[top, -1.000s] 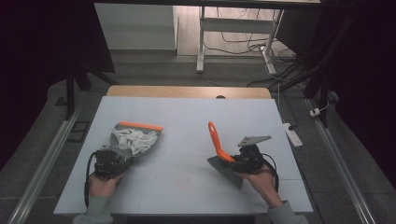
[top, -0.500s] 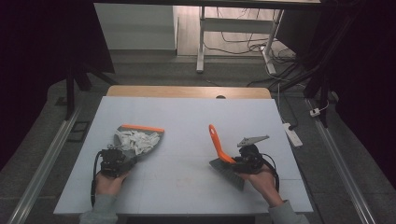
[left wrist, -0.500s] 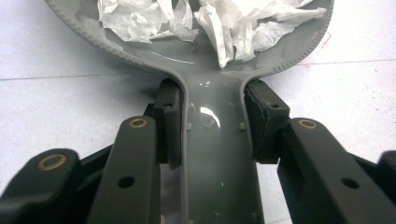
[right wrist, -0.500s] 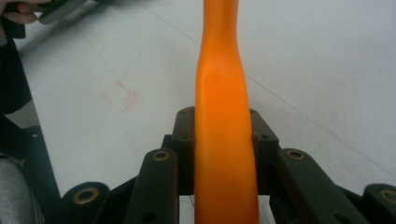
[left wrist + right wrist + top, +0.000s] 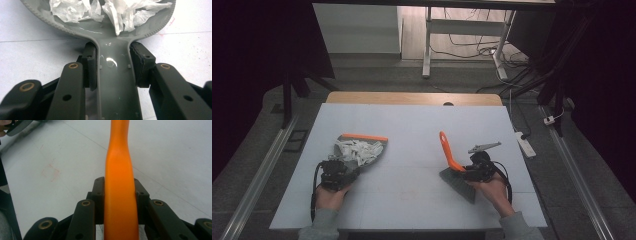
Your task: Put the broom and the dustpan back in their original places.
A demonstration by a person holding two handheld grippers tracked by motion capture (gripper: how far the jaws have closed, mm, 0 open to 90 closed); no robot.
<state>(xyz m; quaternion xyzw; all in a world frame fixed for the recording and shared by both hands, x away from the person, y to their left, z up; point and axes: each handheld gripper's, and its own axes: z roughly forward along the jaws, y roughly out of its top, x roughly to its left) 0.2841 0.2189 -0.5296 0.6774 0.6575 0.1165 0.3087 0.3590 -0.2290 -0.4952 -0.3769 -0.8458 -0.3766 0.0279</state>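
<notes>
White table (image 5: 412, 125), mid-left: grey dustpan (image 5: 362, 150) lying flat w/ torn paper scraps (image 5: 354, 149) piled inside. Left gripper (image 5: 343, 167) clamped on dustpan handle; right gripper (image 5: 464, 172) clamped on orange brush handle (image 5: 447, 150), bristles down near right edge. Sweep-up apparently done; next prob. lift pan level, w/o tipping scraps out.

A white table (image 5: 412, 125) stands before a power strip (image 5: 525, 144) on grey floor (image 5: 257, 165).

Grey plastic dustpan (image 5: 371, 152), orange front edge; white crumpled paper scraps (image 5: 355, 150); orange-handled grey brush (image 5: 452, 162); pale blue-white table (image 5: 412, 130).
</notes>
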